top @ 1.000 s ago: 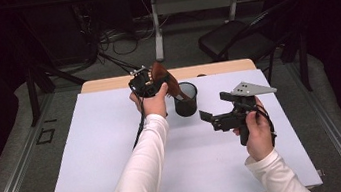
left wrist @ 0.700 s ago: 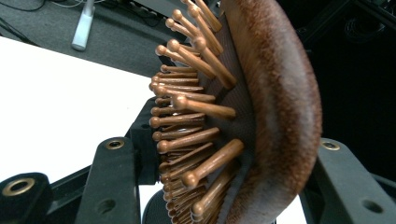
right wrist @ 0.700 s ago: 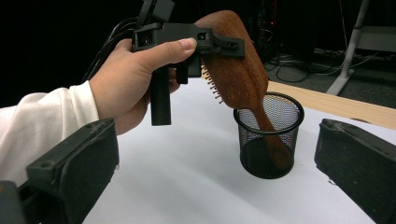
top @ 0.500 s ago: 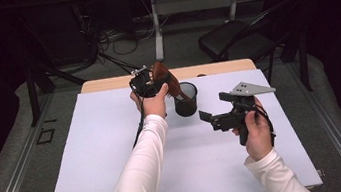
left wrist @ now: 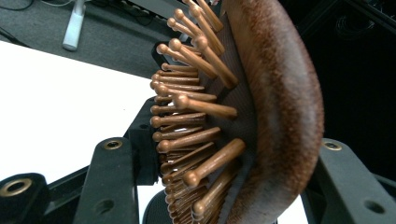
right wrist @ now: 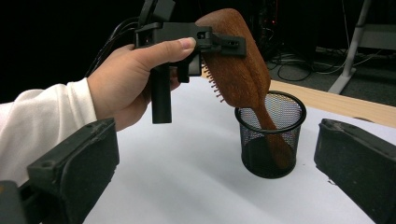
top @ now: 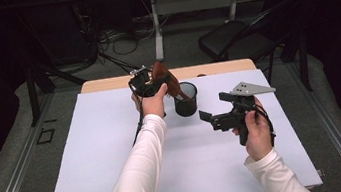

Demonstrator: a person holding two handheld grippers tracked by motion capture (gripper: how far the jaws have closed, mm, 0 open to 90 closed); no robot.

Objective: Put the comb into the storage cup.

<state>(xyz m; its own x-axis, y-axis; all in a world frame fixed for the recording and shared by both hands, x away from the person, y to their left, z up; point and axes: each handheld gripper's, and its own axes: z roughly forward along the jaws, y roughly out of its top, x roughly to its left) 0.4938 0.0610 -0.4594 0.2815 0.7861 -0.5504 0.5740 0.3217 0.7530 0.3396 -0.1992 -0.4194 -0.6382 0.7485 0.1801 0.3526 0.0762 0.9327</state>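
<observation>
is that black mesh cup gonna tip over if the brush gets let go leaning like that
Possibly. The mesh cup looks light and see-through, while the wooden hairbrush leans with its broad head well above the rim, so it seems top-heavy. The left hand-held gripper holds the head now. The cup's flat base may help.

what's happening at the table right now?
A person is putting a brown wooden paddle hairbrush handle-first into a black wire-mesh cup on the white table top. The left hand-held gripper is shut on the brush head, and the handle is already down inside the cup. The right hand-held gripper hangs open beside the cup, holding nothing.
</observation>
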